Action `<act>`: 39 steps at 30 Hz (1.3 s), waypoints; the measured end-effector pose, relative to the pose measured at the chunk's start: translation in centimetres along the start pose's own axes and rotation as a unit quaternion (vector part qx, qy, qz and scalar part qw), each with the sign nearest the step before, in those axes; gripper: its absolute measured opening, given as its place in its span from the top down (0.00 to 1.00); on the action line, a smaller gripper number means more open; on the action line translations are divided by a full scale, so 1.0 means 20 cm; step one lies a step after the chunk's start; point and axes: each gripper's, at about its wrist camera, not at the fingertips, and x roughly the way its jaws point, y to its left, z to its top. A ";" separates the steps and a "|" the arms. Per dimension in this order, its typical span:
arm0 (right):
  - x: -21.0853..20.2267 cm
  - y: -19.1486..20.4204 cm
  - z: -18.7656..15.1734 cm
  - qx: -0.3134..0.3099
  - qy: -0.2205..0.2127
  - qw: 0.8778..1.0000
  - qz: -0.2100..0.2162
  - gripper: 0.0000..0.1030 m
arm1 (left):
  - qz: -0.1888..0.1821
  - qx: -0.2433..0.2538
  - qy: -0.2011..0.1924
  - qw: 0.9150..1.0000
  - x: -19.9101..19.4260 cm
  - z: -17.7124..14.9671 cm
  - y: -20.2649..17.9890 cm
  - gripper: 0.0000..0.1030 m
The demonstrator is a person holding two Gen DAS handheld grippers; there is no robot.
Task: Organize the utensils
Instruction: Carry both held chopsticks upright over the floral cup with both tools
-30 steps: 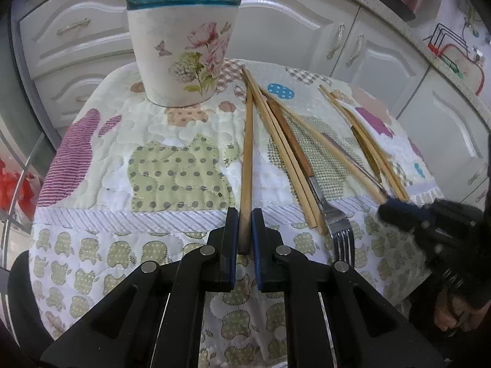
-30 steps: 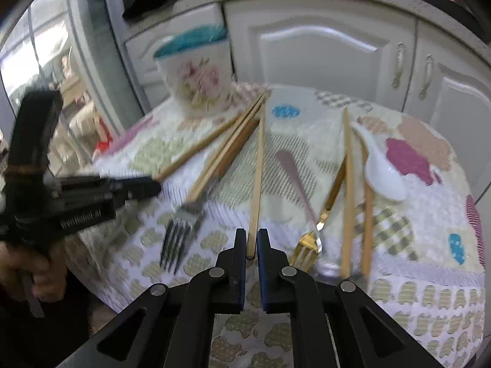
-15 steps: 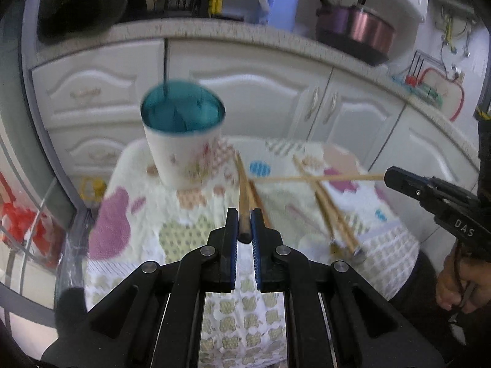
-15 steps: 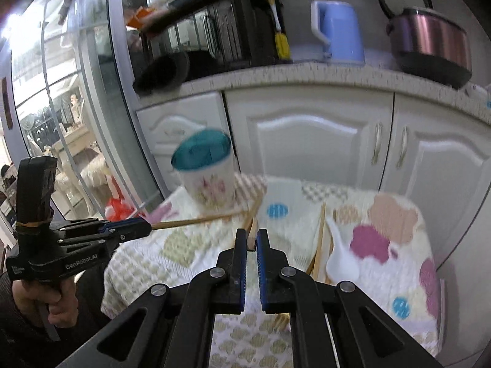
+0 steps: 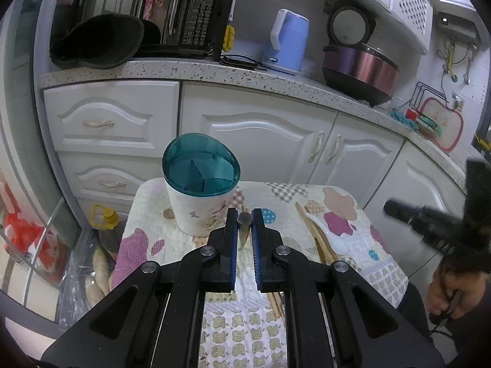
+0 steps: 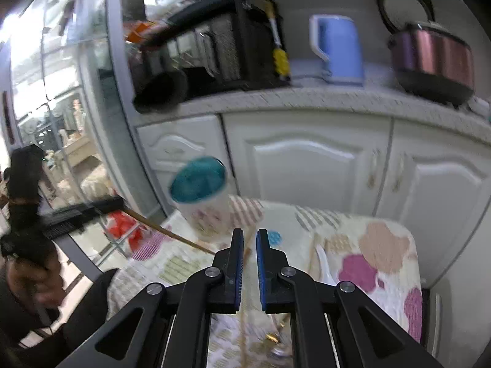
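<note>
White kitchen cabinets behind; left tongs (image 5: 244, 225) grip a wooden chopstick (image 5: 244, 230) end-on, aimed at the teal-rimmed floral holder (image 5: 199, 190); right tongs (image 6: 249, 245) clamp another.

My left view was sharp and evenly lit, though cabinets bowed toward dark fisheye corners. My right view was smeared by motion blur, with daylight glaring through the window (image 6: 46, 61) at left.

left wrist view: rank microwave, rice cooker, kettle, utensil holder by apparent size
1. microwave
2. rice cooker
3. utensil holder and kettle look about alike; the holder sits nearer the camera, so I won't rank them.
</note>
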 end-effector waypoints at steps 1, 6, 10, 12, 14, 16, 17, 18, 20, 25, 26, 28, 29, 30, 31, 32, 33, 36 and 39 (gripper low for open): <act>0.03 -0.02 -0.04 0.003 0.016 1.000 0.001 0.81 | 0.000 0.000 0.000 1.000 0.00 0.00 0.00 0.93; 0.15 -0.06 -0.38 0.002 0.137 0.990 0.034 0.61 | -0.001 -0.007 -0.001 1.000 -0.03 -0.01 0.01 0.93; 0.15 0.01 -0.63 -0.034 0.212 0.975 0.055 0.61 | -0.003 -0.015 -0.007 1.000 -0.05 0.00 0.01 0.93; 0.16 0.04 -0.70 -0.043 0.222 0.972 0.055 0.62 | -0.005 -0.017 -0.006 1.000 -0.04 0.00 0.01 0.93; 0.19 0.03 -0.71 -0.041 0.229 0.971 0.059 0.68 | -0.006 -0.017 -0.004 1.000 -0.04 -0.01 0.00 0.93; 0.23 0.03 -0.73 -0.039 0.244 0.967 0.065 0.76 | -0.006 -0.016 -0.001 1.000 -0.04 -0.02 0.00 0.93; 0.26 0.03 -0.75 -0.043 0.261 0.962 0.062 0.77 | -0.006 -0.016 0.000 1.000 -0.04 -0.02 0.00 0.93; 0.27 0.04 -0.75 -0.055 0.262 0.962 0.057 0.77 | -0.006 -0.016 0.000 1.000 -0.04 -0.02 0.00 0.93; 0.25 0.06 -0.77 -0.069 0.266 0.960 0.049 0.79 | -0.005 -0.017 0.002 1.000 -0.03 -0.02 0.00 0.93; 0.26 0.02 -0.77 -0.058 0.266 0.961 0.049 0.87 | -0.004 -0.020 0.002 1.000 -0.03 -0.03 0.00 0.93; 0.26 0.03 -0.77 -0.059 0.266 0.961 0.047 0.89 | -0.004 -0.020 0.002 1.000 -0.03 -0.03 0.00 0.93; 0.25 0.03 -0.77 -0.058 0.264 0.962 0.043 0.94 | -0.003 -0.019 0.002 1.000 -0.03 -0.03 0.00 0.93; 0.24 0.03 -0.77 -0.059 0.261 0.963 0.042 0.95 | -0.004 -0.019 0.002 1.000 -0.03 -0.03 0.00 0.93; 0.21 0.04 -0.75 -0.062 0.252 0.965 0.037 0.95 | -0.003 -0.019 0.001 1.000 -0.03 -0.03 0.00 0.93; 0.20 0.03 -0.75 -0.062 0.246 0.967 0.033 0.95 | -0.002 -0.018 0.000 1.000 -0.04 -0.03 0.00 0.93; 0.18 0.03 -0.73 -0.060 0.239 0.969 0.030 0.95 | -0.001 -0.017 -0.001 1.000 -0.04 -0.02 0.01 0.93; 0.15 0.03 -0.70 -0.056 0.228 0.972 0.029 0.96 | 0.000 -0.018 -0.003 1.000 -0.04 -0.02 0.01 0.93; 0.03 0.01 -0.56 -0.045 0.184 0.982 0.026 0.96 | 0.003 -0.020 -0.007 1.000 -0.06 -0.01 0.02 0.93; -0.11 0.01 -0.39 -0.035 0.130 0.991 0.029 0.96 | 0.004 -0.021 -0.012 1.000 -0.07 0.00 0.03 0.93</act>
